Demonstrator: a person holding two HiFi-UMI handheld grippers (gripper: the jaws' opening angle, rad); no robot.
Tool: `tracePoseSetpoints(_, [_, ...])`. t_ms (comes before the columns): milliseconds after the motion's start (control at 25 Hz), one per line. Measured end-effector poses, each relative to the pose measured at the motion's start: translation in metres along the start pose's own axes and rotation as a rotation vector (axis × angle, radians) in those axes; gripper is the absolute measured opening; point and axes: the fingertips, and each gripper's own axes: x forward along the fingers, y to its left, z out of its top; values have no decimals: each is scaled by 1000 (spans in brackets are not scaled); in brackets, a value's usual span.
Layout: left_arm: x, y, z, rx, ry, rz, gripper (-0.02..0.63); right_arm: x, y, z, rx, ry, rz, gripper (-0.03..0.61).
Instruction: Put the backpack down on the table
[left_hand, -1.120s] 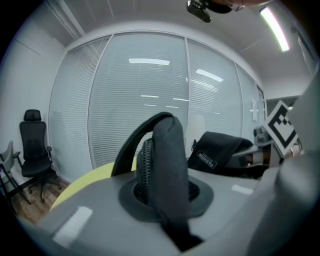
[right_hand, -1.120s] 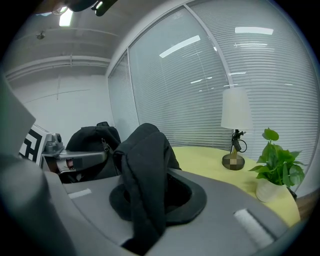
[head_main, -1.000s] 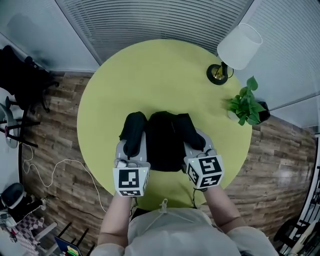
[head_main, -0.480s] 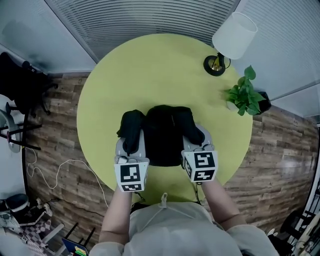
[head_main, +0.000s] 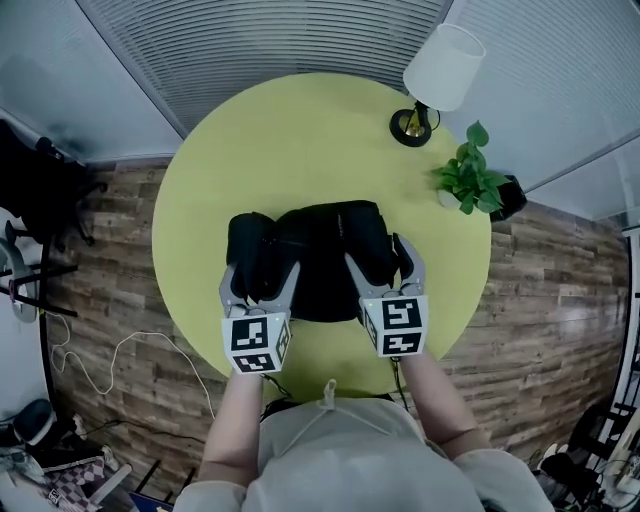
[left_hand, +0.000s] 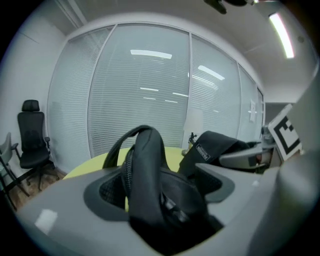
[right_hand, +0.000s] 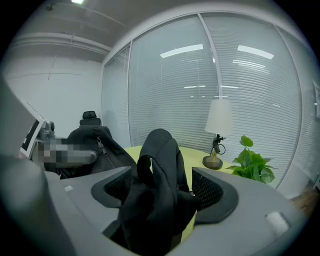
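A black backpack (head_main: 318, 255) lies on the round yellow-green table (head_main: 310, 140), near its front edge. My left gripper (head_main: 258, 285) is at the pack's left side. Its jaws are opening, and a black shoulder strap (left_hand: 146, 165) stands loose between them, with the pads off it. At the pack's right side my right gripper (head_main: 383, 266) is also opening. A second folded strap (right_hand: 161, 170) stands in its gap, clear of the right pad. In the left gripper view the pack's top with a small label (left_hand: 215, 145) rises to the right.
A table lamp with a white shade (head_main: 428, 82) and a small potted plant (head_main: 466, 180) stand at the table's far right. A black office chair (head_main: 40, 190) and a white cable (head_main: 110, 350) are on the wooden floor to the left. Glass walls with blinds lie behind.
Both grippers have gone from shut on the straps to wide open. The backpack has settled lower and spread out on the table, and the straps now stand free.
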Motion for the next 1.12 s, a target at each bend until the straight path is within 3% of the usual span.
tracePoseSetpoints(120, [-11,1,1,-10,-18,21,425,-16,-3,2,-2,-12,-32,378])
tracePoseSetpoints(440, [-56,-1,0,-34,-47,3,426,-63,15,5,3,-50,-55,363])
tracePoseSetpoints(520, [-71,-2,0,-28,-58,1,363,-76,20,5,11,-63,-58,347])
tracePoseSetpoints(640, [-94,-5,0,-11,-81,-7,246,-98,24,3,16,-66,-101,260])
tracePoseSetpoints(760, [-111,-10,1,6,-87,-35,176,-117,30,-4,43,-44,-124,183])
tracePoseSetpoints(920, [-134,-14,8,4,-115,-52,64,-142,41,-5,54,-55,-164,13])
tracePoseSetpoints(1000, [-144,-17,13,-8,-129,-64,15,-154,45,-3,52,-75,-174,-2])
tracePoseSetpoints(1120, [-157,-21,21,23,-157,-67,8,-170,53,2,70,-113,-170,-2])
